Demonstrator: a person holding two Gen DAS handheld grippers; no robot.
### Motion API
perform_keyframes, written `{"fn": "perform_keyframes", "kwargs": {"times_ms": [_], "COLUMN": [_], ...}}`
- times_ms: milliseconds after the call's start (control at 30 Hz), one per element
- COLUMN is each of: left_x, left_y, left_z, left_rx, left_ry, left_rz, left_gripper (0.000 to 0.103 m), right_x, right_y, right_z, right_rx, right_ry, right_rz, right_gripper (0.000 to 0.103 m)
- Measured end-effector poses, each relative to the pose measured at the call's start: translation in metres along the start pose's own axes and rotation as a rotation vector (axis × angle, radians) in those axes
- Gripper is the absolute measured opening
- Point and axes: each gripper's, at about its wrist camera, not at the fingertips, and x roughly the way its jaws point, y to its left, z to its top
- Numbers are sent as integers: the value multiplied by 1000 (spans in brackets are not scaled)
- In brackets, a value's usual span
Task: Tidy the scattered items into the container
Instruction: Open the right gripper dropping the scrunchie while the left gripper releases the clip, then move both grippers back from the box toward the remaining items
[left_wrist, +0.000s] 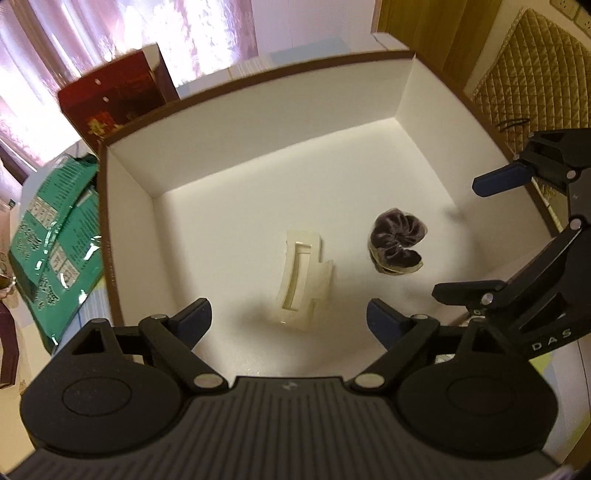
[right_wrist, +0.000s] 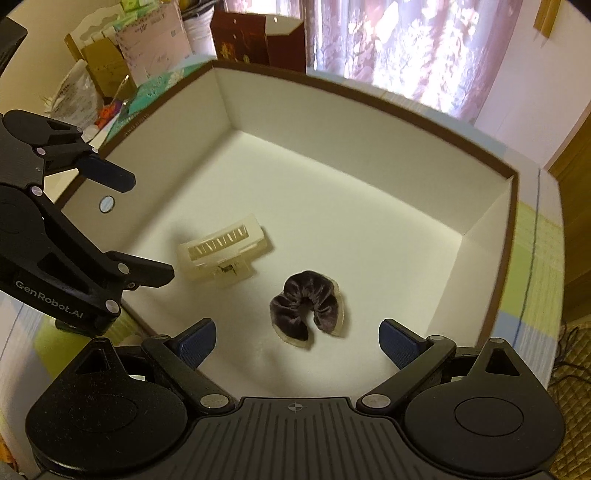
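Up front in your left wrist view, the right gripper enters from the right with "DAS" readable on its body, fingers spread wide. Your left gripper is wide too, holding nothing, over the box. Inside lie a cream clip and a dark scrunchie, near each other but apart. A green packet with print too small to read lies outside the box's left wall. Now your right wrist view: "GenRobot.AI" reads on the left gripper, wide open. Your right gripper gapes, empty, over the box; the scrunchie lies just ahead, the clip further left.
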Motion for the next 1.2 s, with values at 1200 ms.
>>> {"fn": "perform_keyframes", "kwargs": {"times_ms": [1200], "left_x": [-129], "left_y": [-8], "left_z": [-130], "left_rx": [-14], "left_ry": [-232], "left_rz": [30], "left_gripper": [90], "right_x": [-124], "right_y": [37], "right_z": [-109], "right_rx": [44], "right_ry": [-335], "right_rz": [-81], "right_gripper": [100]}}
